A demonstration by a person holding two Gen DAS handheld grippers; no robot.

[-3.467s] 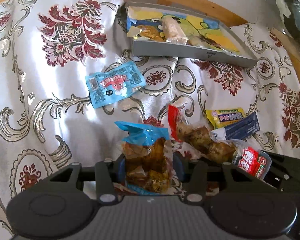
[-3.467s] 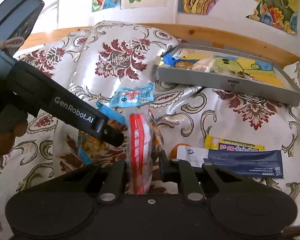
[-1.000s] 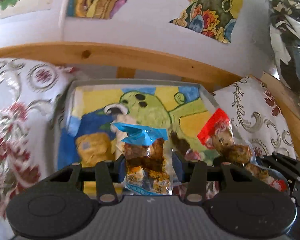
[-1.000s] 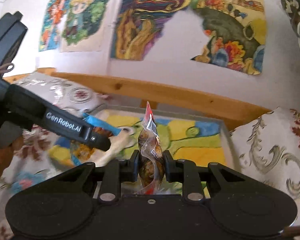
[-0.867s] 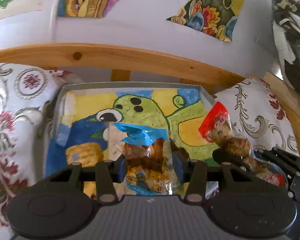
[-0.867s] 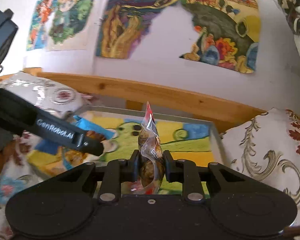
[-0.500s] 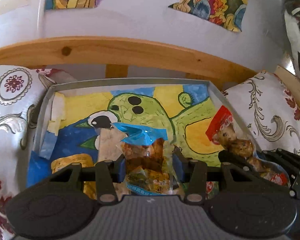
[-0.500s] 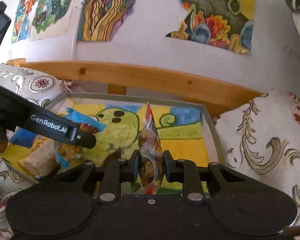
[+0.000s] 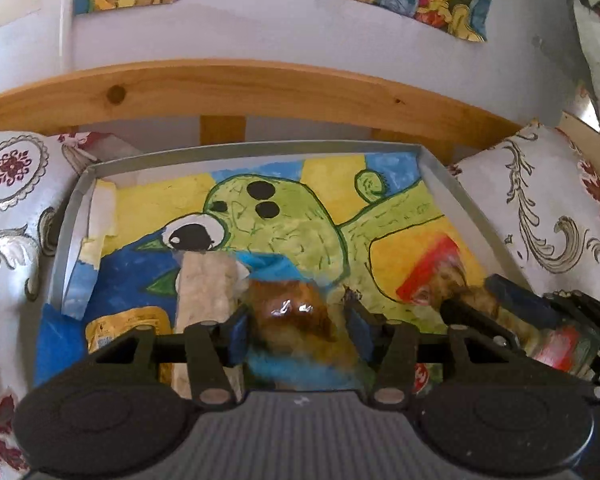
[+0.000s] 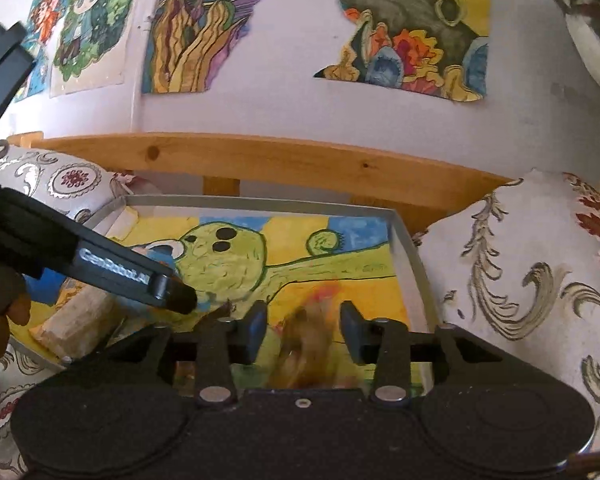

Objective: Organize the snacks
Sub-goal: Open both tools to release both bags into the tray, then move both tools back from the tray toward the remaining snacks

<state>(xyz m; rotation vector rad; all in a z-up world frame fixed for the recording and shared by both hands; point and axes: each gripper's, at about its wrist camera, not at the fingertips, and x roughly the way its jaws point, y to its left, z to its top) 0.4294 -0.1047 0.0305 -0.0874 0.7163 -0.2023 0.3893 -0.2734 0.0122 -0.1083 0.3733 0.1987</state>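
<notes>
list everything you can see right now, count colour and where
tray: 1, grey, on the patterned cloth below the wooden rail
drawing: 1, green creature on yellow and blue, lining the tray floor
blue-topped snack bag: 1, brown contents, blurred, between the left gripper's open fingers over the tray
red-topped snack bag: 1, brown contents, blurred, at the tray's right side between the right gripper's open fingers
pale snack bar: 1, beige, in the tray's left half
yellow packet: 1, near left corner of the tray
cloth: 1, white with red and gold pattern, around the tray
wooden rail: 1, light brown, behind the tray
wall pictures: several, multicoloured, above the rail
left gripper: black, open
right gripper: black, open
</notes>
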